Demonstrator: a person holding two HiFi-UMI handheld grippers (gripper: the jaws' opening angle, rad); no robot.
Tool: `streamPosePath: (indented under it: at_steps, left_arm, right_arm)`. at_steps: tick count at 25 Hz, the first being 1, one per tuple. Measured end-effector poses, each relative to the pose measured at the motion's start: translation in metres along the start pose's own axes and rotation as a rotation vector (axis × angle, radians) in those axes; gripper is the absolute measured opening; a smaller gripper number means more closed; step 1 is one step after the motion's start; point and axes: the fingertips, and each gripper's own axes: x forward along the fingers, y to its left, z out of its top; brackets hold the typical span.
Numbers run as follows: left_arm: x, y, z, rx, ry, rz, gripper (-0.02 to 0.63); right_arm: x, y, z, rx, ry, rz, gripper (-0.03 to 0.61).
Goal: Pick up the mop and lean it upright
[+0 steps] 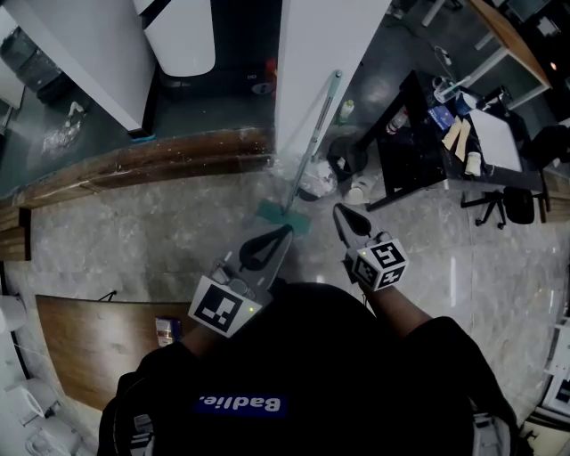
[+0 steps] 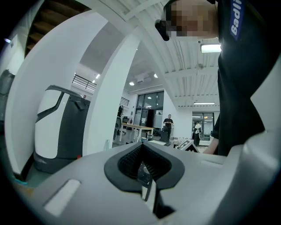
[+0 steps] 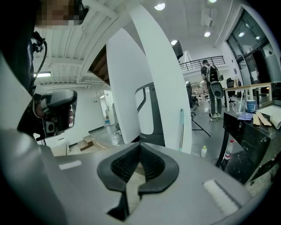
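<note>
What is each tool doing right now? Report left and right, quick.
Left tool: closed, jaws together, holding nothing.
Right tool: closed, jaws together, holding nothing.

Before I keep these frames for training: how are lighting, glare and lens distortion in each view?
Head view: dim, wide-angle bowing at the edges, yet the mop reads sharp against the white pillar. Left gripper view: strong fisheye, black corners, a glaring ceiling light. Right gripper view: same fisheye, pillar bent, ceiling spots blown out.
</note>
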Motion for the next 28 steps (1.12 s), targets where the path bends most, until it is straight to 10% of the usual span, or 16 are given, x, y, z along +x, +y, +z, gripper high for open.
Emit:
streamPosePath:
  at_steps: [14,28]
  left_arm:
    - [0.009,-0.119,-0.027,0.039,0.096,0.189,0.020]
    - [-0.018,-0.166,-0.034,0.051,0.089,0.095,0.020]
  right_arm:
    - [-0.109,-0.031,-0.039,0.023,-0.027,0.128,0.005]
    - [-0.160,0.033,-0.040,0.007,-0.098,0.140,0.005]
